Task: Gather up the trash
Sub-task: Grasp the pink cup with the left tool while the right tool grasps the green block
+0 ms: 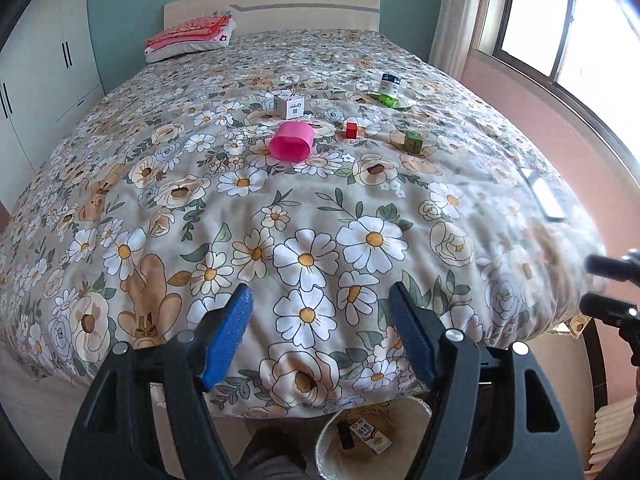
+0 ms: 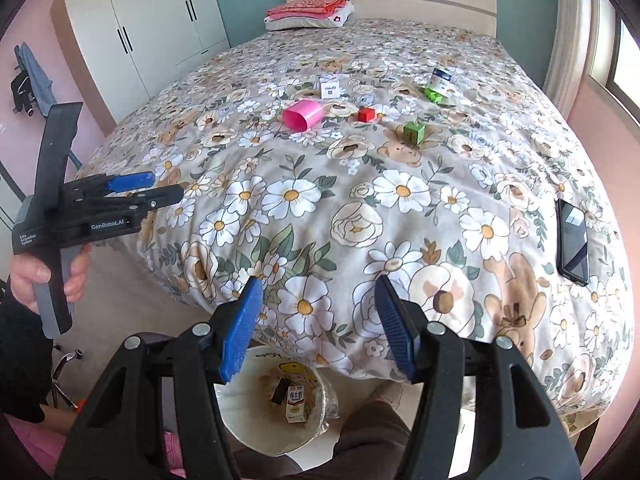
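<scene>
Trash lies mid-bed on the flowered quilt: a pink cup point(image 1: 291, 141) point(image 2: 302, 116) on its side, a white box point(image 1: 289, 105) point(image 2: 330, 89), a red cube point(image 1: 352, 129) point(image 2: 366, 114), a green cube point(image 1: 413, 142) point(image 2: 414, 132), and a white-blue container point(image 1: 389, 83) point(image 2: 441, 78) beside a bright green item point(image 1: 387, 99) point(image 2: 436, 95). A bin point(image 1: 325, 436) point(image 2: 244, 432) at the bed's foot holds a milk carton point(image 1: 370, 436) point(image 2: 297, 404). My left gripper point(image 1: 320, 288) point(image 2: 132, 188) and right gripper point(image 2: 318, 280) hang open and empty above the bed's near edge.
A black phone point(image 2: 573, 242) point(image 1: 544, 194) lies near the bed's right edge. A pillow with folded pink clothes point(image 1: 188, 36) point(image 2: 310, 12) sits by the headboard. White wardrobes point(image 2: 140, 32) stand on the left, a window point(image 1: 560, 20) on the right.
</scene>
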Demonstrator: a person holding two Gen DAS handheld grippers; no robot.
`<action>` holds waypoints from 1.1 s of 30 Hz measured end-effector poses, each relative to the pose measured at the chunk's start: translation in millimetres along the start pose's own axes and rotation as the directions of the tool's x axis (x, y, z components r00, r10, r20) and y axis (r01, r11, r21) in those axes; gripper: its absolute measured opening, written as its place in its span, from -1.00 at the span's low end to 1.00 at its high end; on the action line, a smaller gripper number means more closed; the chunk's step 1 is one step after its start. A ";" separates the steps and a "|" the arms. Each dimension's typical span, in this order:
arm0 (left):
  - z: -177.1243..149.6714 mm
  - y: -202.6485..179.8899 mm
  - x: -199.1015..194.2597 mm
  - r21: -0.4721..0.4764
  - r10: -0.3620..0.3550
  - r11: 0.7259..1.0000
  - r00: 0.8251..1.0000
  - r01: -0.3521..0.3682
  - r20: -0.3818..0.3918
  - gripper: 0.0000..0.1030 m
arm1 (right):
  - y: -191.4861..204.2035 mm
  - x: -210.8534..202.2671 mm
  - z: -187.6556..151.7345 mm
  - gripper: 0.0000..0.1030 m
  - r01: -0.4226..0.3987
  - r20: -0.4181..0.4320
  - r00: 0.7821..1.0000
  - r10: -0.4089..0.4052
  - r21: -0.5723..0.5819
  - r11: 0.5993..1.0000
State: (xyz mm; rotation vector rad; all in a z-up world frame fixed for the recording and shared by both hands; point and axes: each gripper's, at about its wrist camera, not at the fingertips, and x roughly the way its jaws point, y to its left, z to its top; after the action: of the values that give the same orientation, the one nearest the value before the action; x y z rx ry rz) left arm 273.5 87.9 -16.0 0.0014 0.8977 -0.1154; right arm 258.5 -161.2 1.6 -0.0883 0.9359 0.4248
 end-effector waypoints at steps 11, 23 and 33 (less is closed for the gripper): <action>67.9 18.2 49.8 -0.001 0.047 0.999 0.999 -0.047 0.024 0.46 | -26.6 50.6 78.3 0.20 0.041 0.077 0.996 -0.048 0.089 0.995; 127.9 29.0 132.1 0.005 0.051 0.999 0.999 -0.051 0.019 0.56 | -61.7 139.5 134.4 0.20 0.108 0.049 0.991 -0.121 0.212 0.971; 155.4 32.6 205.5 0.032 0.000 0.999 1.000 0.000 0.019 0.66 | -97.9 224.6 165.0 0.20 0.169 -0.002 0.984 -0.178 0.320 0.932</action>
State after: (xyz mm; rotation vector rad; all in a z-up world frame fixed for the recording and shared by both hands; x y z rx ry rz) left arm 524.9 92.1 -80.9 0.0296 0.8767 -0.1295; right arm 538.6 -137.7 -89.4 0.1291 0.9506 0.1064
